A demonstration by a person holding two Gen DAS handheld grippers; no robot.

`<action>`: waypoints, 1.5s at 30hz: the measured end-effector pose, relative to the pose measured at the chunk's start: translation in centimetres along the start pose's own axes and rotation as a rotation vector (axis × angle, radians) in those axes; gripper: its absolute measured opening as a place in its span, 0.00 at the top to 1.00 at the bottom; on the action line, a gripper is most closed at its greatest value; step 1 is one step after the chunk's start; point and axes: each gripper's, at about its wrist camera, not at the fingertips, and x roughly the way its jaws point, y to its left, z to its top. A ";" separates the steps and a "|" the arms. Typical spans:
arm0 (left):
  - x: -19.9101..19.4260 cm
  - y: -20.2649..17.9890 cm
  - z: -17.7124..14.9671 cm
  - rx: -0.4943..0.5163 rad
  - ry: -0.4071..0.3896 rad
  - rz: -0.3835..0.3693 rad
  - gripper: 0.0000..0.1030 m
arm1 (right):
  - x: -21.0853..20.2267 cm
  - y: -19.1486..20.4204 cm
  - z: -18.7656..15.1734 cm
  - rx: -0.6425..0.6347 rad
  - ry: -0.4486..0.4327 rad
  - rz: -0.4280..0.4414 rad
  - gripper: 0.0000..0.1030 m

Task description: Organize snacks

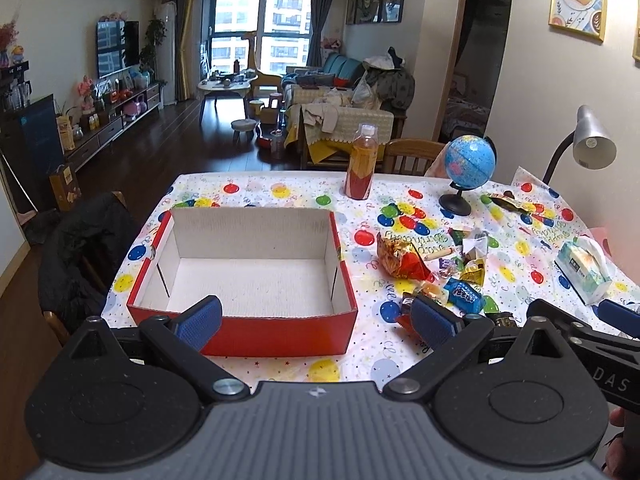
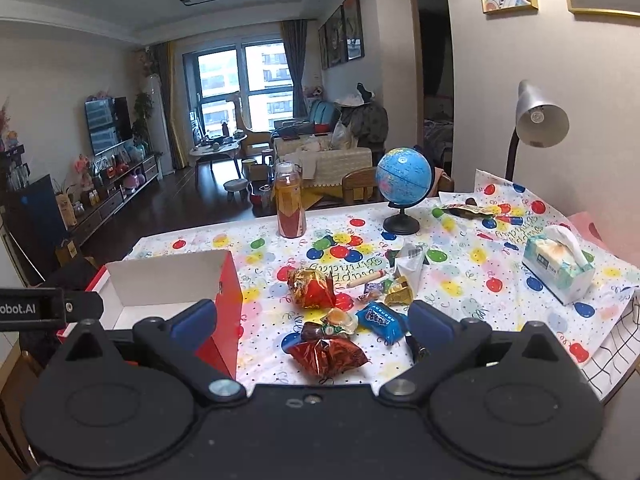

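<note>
A red cardboard box (image 1: 244,334) with a white, empty inside stands on the balloon-print tablecloth; its right corner shows in the right wrist view (image 2: 228,280). Right of it lies a pile of wrapped snacks: a red-gold packet (image 1: 404,258) (image 2: 312,288), a blue packet (image 1: 464,296) (image 2: 382,320), a crumpled red foil packet (image 2: 328,354) and several small sweets. My left gripper (image 1: 318,322) is open and empty over the box's near wall. My right gripper (image 2: 314,322) is open and empty, just above the near snacks.
A juice bottle (image 1: 362,164) (image 2: 290,200), a globe (image 1: 470,168) (image 2: 404,188), a desk lamp (image 2: 536,120) and a tissue pack (image 1: 584,266) (image 2: 558,266) stand on the table. Another wrapper (image 2: 470,210) lies far right. A chair with a dark jacket (image 1: 84,248) is at the left.
</note>
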 end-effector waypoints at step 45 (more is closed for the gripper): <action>1.8 -2.7 0.5 0.040 0.017 -0.068 0.01 | -0.2 -1.5 0.5 0.021 -0.043 -0.016 0.01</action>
